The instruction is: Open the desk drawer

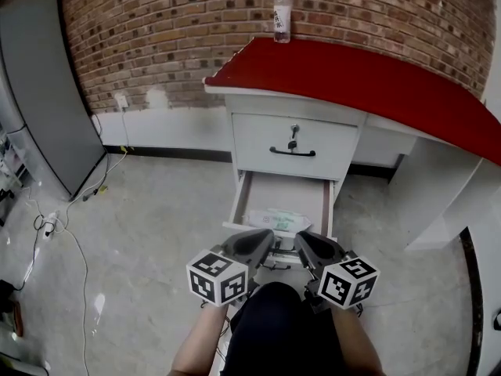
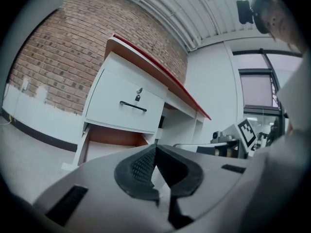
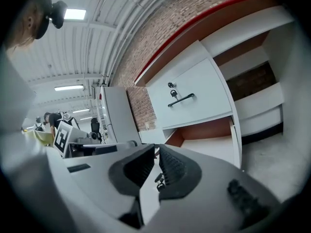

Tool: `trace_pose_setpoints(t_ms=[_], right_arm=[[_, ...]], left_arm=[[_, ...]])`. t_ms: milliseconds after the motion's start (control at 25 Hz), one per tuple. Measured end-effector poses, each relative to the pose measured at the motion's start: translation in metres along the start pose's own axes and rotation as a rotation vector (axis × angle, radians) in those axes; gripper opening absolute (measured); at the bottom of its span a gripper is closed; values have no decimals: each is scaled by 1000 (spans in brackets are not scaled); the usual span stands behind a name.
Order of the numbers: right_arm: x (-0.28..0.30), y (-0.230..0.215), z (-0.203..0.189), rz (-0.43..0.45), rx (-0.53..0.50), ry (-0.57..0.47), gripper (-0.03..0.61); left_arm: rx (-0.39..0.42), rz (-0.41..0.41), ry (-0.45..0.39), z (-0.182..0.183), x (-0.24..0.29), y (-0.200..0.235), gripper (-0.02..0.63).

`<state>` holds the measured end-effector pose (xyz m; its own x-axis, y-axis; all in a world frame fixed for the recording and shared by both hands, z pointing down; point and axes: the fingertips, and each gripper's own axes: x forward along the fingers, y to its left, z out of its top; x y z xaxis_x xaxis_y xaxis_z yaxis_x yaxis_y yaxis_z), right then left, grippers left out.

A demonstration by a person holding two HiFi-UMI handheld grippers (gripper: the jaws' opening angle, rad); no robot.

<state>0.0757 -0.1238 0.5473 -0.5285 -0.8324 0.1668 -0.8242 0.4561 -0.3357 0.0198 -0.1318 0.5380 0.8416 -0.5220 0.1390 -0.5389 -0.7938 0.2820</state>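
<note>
The lower drawer (image 1: 286,193) of the bench (image 1: 376,77) already stands pulled out towards you, so the task looks finished; the upper drawer (image 1: 258,141) is closed. Your left tongs (image 2: 154,152) are clenched on nothing, and your right tongs (image 3: 157,152) are nearly together, with a thin gap, also empty, just above the drawer's front.

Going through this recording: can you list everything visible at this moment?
desk: one, white with red top, against the wall
brick wall: one, red-brown, behind the desk
bottle: one, clear plastic, far edge of the desk top
upper drawer: one, white, black handle, closed
lower drawer: one, white, pulled out
packet: one, pale, inside the lower drawer
panel: one, grey, at left
cables: several, pale, floor at left
left gripper: one, grey, jaws together, empty
right gripper: one, grey, jaws a slit apart, gripping nothing
</note>
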Motion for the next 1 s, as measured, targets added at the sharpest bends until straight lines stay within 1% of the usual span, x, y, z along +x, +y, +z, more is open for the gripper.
trace_pose_setpoints(t_ms=[120,200,440,560,640,760,880,1000], right_arm=[[1,-6,-1,-22,2,8,37],[4,-11,2,-22,10,7,37],[13,-22,13,-22,46,-11,37],[18,-24,23,-22,34,-16,37],[21,-26,32,-13,41,-33,37],[23,-23,44,13,79,-74,37],[29,-22,48,-17,109,-21,40],[32,-15,50,-52,168,21,57]], left_arm=[[-16,5,29,-3,5,0,5],[-37,2,30,-2,10,1,5],[-54,27,36,9,23,11,5],[-71,46,47,17,29,18,5],[-108,38,70,21,37,21,5],[-159,31,102,27,44,21,5],[-194,37,121,36,48,20,5],[-276,19,137,41,45,16,5]])
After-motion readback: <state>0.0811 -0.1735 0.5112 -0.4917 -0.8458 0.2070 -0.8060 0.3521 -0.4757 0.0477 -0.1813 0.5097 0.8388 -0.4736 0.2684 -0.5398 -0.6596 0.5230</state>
